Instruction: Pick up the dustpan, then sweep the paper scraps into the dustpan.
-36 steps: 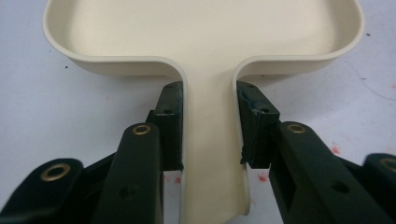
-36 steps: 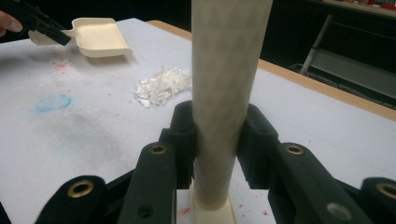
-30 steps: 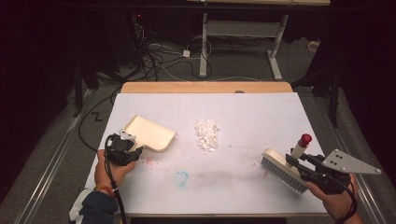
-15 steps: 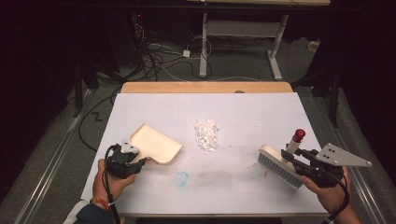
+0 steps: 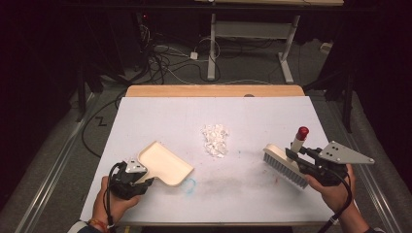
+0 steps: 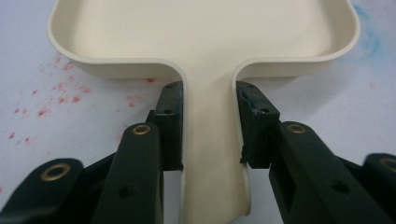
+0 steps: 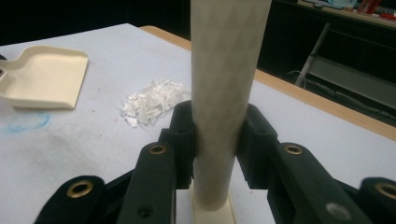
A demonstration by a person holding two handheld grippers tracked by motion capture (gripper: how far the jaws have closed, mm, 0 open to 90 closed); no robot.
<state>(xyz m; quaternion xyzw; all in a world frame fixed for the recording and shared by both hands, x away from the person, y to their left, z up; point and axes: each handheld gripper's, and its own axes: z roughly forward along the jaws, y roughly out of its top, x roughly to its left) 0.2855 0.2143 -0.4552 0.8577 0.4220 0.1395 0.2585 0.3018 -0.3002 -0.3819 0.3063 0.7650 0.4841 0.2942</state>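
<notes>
While the left hand-held gripper [image 6: 208, 126] pinches the dustpan [image 6: 205, 42] handle, the right hand-held gripper [image 7: 217, 140] clamps the brush [image 5: 284, 164] handle — paper scraps [image 5: 215, 140] between; both apart.

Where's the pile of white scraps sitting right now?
In the high view the pile of white scraps lies loose near the middle of the white table, between the dustpan at its left and the brush at its right, touching neither.

A cream dustpan [image 5: 164, 163] is clamped in the black left gripper [image 5: 141, 183]. A cream brush [image 5: 285, 165] with a red-tipped handle is gripped by the black right gripper [image 5: 297, 159]. White scraps [image 5: 215, 140] are seen ahead of both, on a white table [image 5: 243, 189] speckled red, with a blue smudge [image 5: 189, 184].
</notes>
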